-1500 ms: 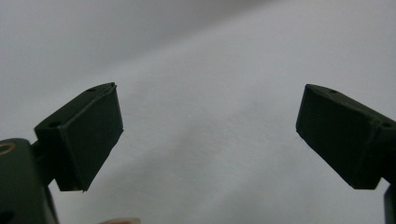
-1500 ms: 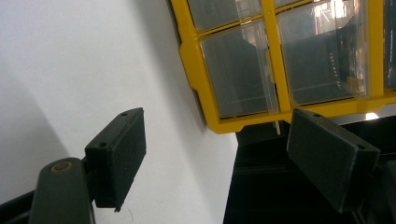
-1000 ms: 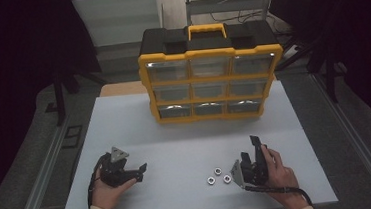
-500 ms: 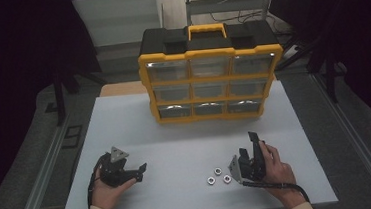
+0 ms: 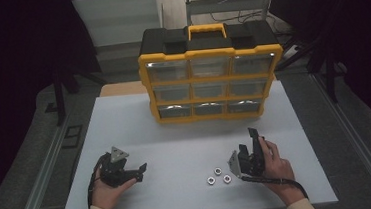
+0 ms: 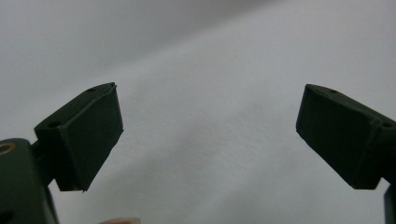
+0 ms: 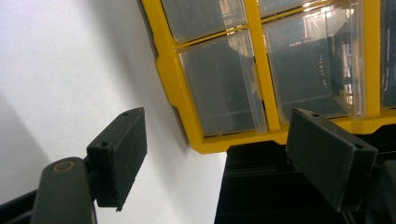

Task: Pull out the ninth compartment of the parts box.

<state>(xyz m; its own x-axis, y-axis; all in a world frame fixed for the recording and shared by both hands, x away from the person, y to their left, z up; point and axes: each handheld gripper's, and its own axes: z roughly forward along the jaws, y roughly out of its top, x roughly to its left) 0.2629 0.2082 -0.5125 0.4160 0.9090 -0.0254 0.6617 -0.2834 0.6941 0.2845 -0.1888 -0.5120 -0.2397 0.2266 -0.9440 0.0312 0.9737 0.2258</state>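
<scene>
A yellow and black drawer organizer (image 5: 211, 77) with clear drawers stands upright at the back middle of the white table (image 5: 186, 134). Three metal nuts (image 5: 218, 176) lie loose near the front edge. Just right of them a hand holds my right gripper (image 5: 249, 142), rolled on its side and aimed at the organizer. Its own view shows my right gripper (image 7: 215, 154) open, nothing between the fingers, with the organizer's (image 7: 261, 70) lower drawers beyond. My left gripper (image 5: 139, 172) rests at the front left, pointing right. Over bare table, my left gripper (image 6: 210, 135) stands wide open.
A metal rail (image 5: 44, 186) runs along the table's left side and another rail (image 5: 357, 146) along the right. White surface lies open between the organizer and the two hands. The room behind the organizer is dark.
The right gripper has edged slightly away from the front edge, toward the organizer. The left gripper and the nuts have stayed where they were.
</scene>
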